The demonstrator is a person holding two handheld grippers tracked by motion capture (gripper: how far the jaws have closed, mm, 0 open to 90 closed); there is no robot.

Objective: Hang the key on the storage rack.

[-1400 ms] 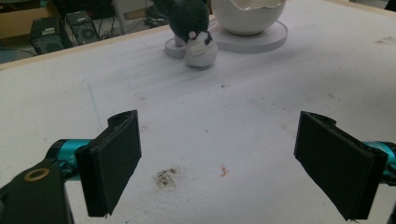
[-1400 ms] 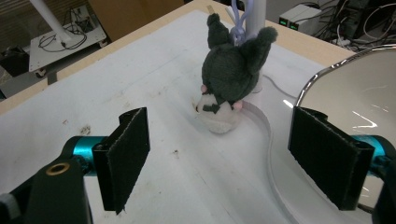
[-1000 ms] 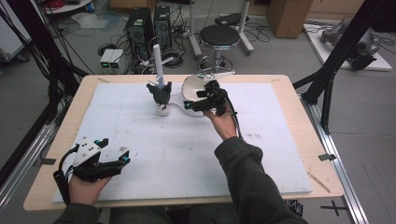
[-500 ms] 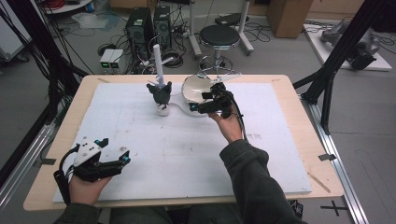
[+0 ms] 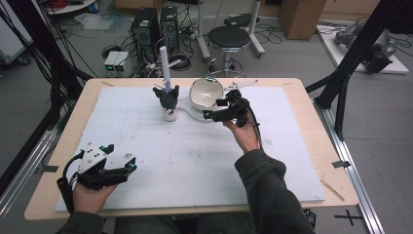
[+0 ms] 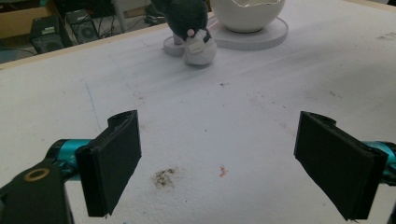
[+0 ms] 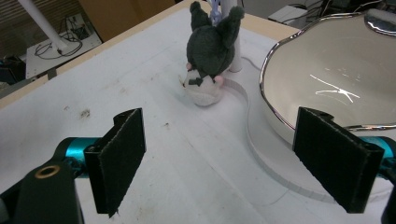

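- The table has a pale wooden top with rounded corners, and a white foam-like sheet covers most of it; the sheet is matte, faintly streaked, and carries small brown and red smudges near the left side.
- A white bowl stands at the far middle of the sheet. It is glossy, with a wavy silver-edged rim, and sits on a flat, round white base.
- Just left of the bowl is a small plush toy with dark grey fuzzy fur, two upright ears, a white face and pink cheeks. It stands against a slim white post that rises behind it.
- The right gripper is at the near side of the bowl. Its two black, felt-faced jaws are spread wide with nothing between them; in the right gripper view one jaw lies in front of the bowl's rim.
- The left gripper, white on top and black below, rests low at the near left of the sheet, jaws wide apart and empty.
- Compared with a second ago, the right gripper has shifted slightly right and nearer along the bowl; the left gripper, bowl and plush toy sit as before.
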